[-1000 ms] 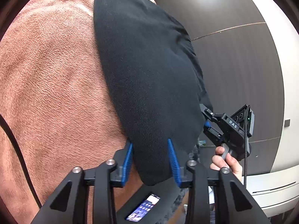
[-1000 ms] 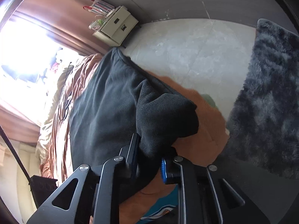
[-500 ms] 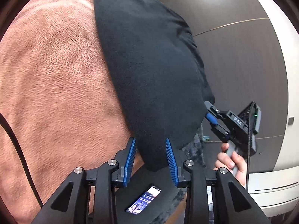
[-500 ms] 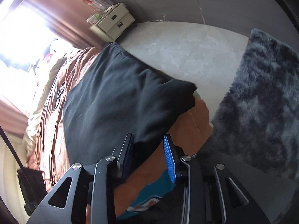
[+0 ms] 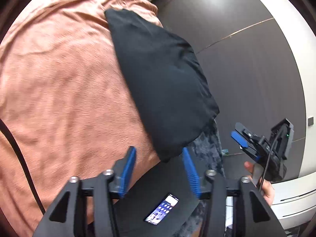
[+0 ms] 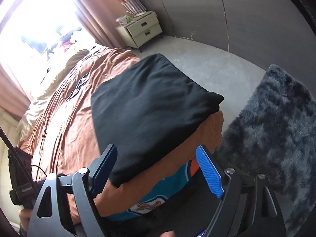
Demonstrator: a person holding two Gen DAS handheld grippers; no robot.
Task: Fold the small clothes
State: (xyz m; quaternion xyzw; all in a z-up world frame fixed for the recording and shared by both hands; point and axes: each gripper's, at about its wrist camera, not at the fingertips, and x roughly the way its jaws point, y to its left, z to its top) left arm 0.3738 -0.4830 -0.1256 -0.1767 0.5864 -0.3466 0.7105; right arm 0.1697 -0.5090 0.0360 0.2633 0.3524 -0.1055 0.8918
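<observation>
A black garment (image 5: 162, 83) lies folded flat near the edge of the bed's orange-brown blanket (image 5: 59, 88); it also shows in the right wrist view (image 6: 150, 110). My left gripper (image 5: 159, 154) is open and empty, its blue pads just short of the garment's near corner. My right gripper (image 6: 156, 159) is open and empty, its jaws wide apart just short of the garment's near edge. It also appears in the left wrist view (image 5: 240, 136), to the right of the garment.
A dark fluffy rug (image 6: 276, 130) lies on the grey floor beside the bed. A cream nightstand (image 6: 142, 29) stands by the window. A phone (image 5: 162, 211) with a lit screen lies on a dark surface below my left gripper. A teal printed cloth (image 6: 158, 189) shows under the blanket's edge.
Both grippers have opened and let go of the black garment, then drawn back from it. The garment now lies folded on the blanket.
</observation>
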